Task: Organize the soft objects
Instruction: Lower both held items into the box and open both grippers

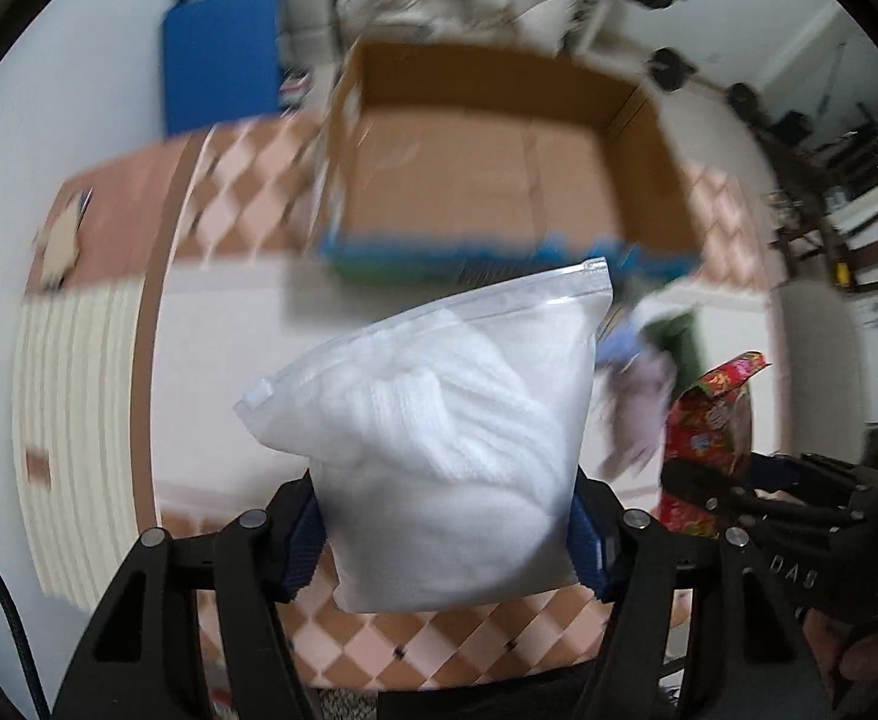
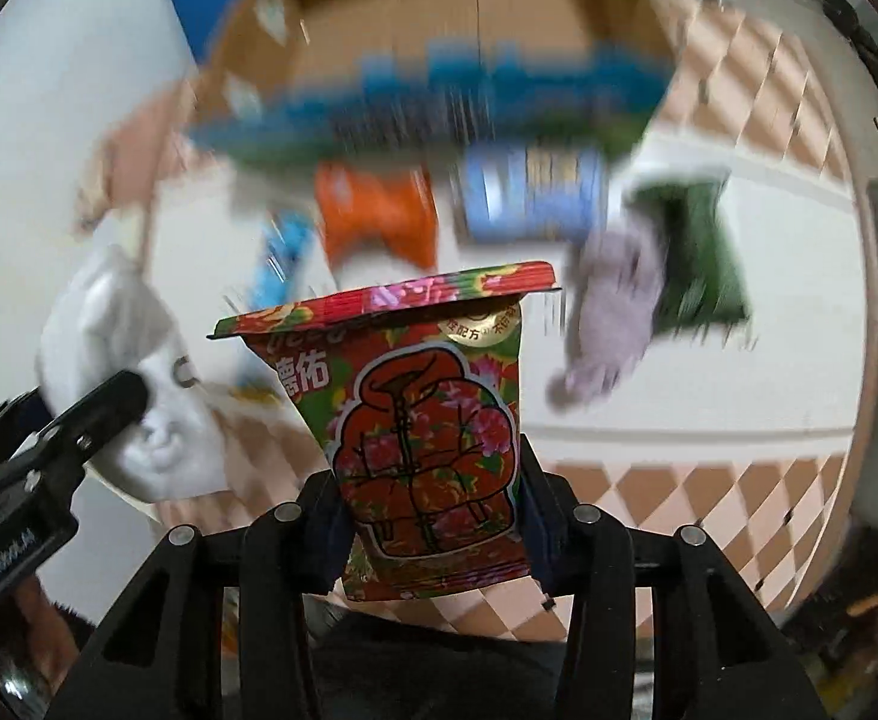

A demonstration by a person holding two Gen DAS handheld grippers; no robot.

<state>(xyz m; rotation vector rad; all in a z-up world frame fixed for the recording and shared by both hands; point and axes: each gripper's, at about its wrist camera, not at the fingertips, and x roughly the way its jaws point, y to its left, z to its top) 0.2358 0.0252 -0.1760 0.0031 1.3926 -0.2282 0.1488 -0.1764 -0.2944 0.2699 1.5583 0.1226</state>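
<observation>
My left gripper (image 1: 448, 534) is shut on a clear zip bag of white knit fabric (image 1: 439, 420) and holds it above the table, in front of an open cardboard box (image 1: 499, 180). My right gripper (image 2: 432, 516) is shut on a red floral packet (image 2: 420, 420). That packet also shows in the left wrist view (image 1: 709, 438), and the white bag shows in the right wrist view (image 2: 132, 372). The box (image 2: 439, 18) is ahead in the right wrist view too. Both views are blurred by motion.
On the checked tablecloth (image 2: 709, 480) lie an orange pack (image 2: 378, 216), a blue-and-white pack (image 2: 535, 192), a lilac cloth (image 2: 613, 324), a dark green pack (image 2: 697, 258) and a small blue item (image 2: 282, 252). A blue panel (image 1: 222, 60) stands behind the table.
</observation>
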